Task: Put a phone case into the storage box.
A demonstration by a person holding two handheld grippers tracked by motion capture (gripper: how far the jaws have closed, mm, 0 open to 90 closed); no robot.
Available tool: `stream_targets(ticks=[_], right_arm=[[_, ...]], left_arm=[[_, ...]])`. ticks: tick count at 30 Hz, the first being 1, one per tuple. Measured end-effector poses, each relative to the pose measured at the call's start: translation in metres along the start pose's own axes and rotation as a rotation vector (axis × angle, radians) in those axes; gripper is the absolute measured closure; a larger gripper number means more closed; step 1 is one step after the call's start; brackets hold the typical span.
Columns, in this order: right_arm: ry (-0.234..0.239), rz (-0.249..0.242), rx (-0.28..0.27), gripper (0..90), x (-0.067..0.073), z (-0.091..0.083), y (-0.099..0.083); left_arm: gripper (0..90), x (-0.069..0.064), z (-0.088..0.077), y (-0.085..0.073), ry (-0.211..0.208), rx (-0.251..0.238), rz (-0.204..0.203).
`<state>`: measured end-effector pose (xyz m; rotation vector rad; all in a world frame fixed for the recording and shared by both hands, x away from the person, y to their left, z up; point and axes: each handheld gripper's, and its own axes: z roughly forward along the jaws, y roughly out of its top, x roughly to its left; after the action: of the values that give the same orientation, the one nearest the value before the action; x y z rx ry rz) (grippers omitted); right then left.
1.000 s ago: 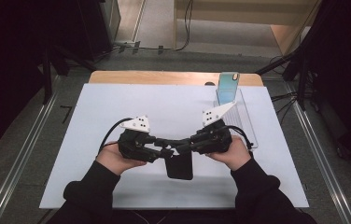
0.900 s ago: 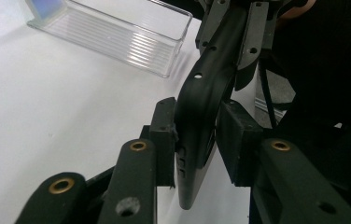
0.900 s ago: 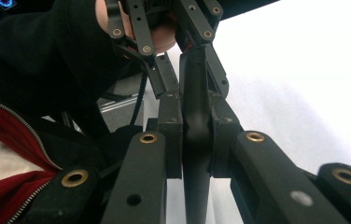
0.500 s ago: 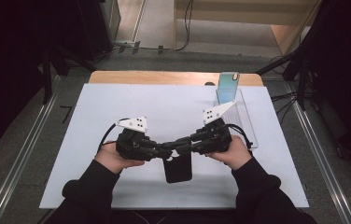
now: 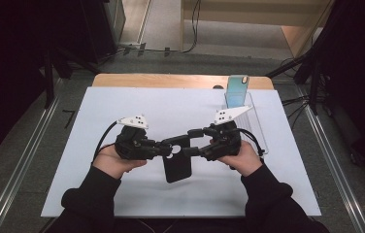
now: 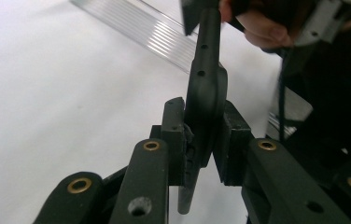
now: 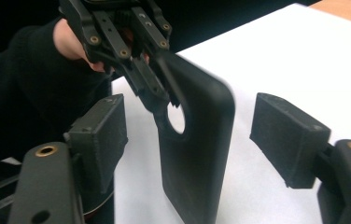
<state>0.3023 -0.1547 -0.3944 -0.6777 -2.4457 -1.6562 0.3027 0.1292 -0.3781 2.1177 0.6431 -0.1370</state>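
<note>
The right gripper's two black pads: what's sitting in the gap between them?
In the right gripper view, the black phone case stands between the pads, touching neither; the left gripper clamps its top corner.

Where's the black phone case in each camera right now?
High view: black phone case hangs low centre, between both tools.
Left gripper view: edge-on, clamped between the left tool pads.
Right gripper view: centre, between the right tool pads, untouched.
Shared landmark: white mat.

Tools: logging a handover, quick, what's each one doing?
Left tool: shut on the black phone case.
Right tool: open, just released, case between its pads untouched.
</note>
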Motion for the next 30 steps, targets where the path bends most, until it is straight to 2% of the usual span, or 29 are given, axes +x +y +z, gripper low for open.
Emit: stream_targets(ticks=[5, 6, 8, 9, 12, 15, 17, 20, 23, 24, 26, 28, 30], right_arm=[[-0.041, -0.024, -0.025, 16.9, 0.002, 0.002, -0.002], [-0.048, -0.017, -0.028, 14.2, 0.004, 0.003, -0.002], [-0.065, -0.009, -0.027, 6.6, 0.005, 0.005, -0.001], [-0.092, -0.004, -0.025, 0.0, 0.005, 0.006, 0.000], [-0.160, 0.005, -0.016, 0.0, 0.007, 0.009, -0.001], [-0.187, 0.010, -0.044, 0.0, 0.009, 0.012, -0.005], [-0.212, 0.020, -0.043, 0.0, 0.011, 0.016, -0.006], [-0.246, 0.048, -0.042, 0.0, 0.015, 0.022, -0.007], [-0.279, 0.096, -0.013, 0.0, 0.016, 0.030, -0.008], [-0.276, 0.105, -0.002, 0.0, 0.016, 0.033, -0.008], [-0.283, 0.096, -0.004, 0.0, 0.018, 0.037, -0.010], [-0.303, 0.108, -0.003, 0.0, 0.020, 0.041, -0.011], [-0.339, 0.115, -0.010, 0.0, 0.021, 0.046, -0.012]], left_arm=[[76.7, 0.002, -0.006, 0.002, 0.054, -0.026, -0.037], [76.7, 0.002, -0.007, 0.002, 0.069, -0.035, -0.041], [76.6, 0.002, -0.009, 0.003, 0.087, -0.049, -0.063], [76.6, 0.002, -0.010, 0.003, 0.090, -0.052, -0.071], [76.6, 0.002, -0.011, 0.005, 0.122, -0.057, -0.099], [76.4, 0.000, -0.011, 0.005, 0.161, -0.054, -0.115], [76.4, -0.001, -0.011, 0.006, 0.180, -0.057, -0.127], [76.5, -0.002, -0.013, 0.007, 0.196, -0.072, -0.150], [76.5, -0.003, -0.014, 0.008, 0.216, -0.086, -0.166], [76.4, -0.004, -0.014, 0.008, 0.223, -0.090, -0.168], [76.5, -0.005, -0.014, 0.008, 0.239, -0.096, -0.169], [76.4, -0.007, -0.013, 0.009, 0.242, -0.097, -0.182], [76.5, -0.007, -0.011, 0.009, 0.243, -0.095, -0.199]])
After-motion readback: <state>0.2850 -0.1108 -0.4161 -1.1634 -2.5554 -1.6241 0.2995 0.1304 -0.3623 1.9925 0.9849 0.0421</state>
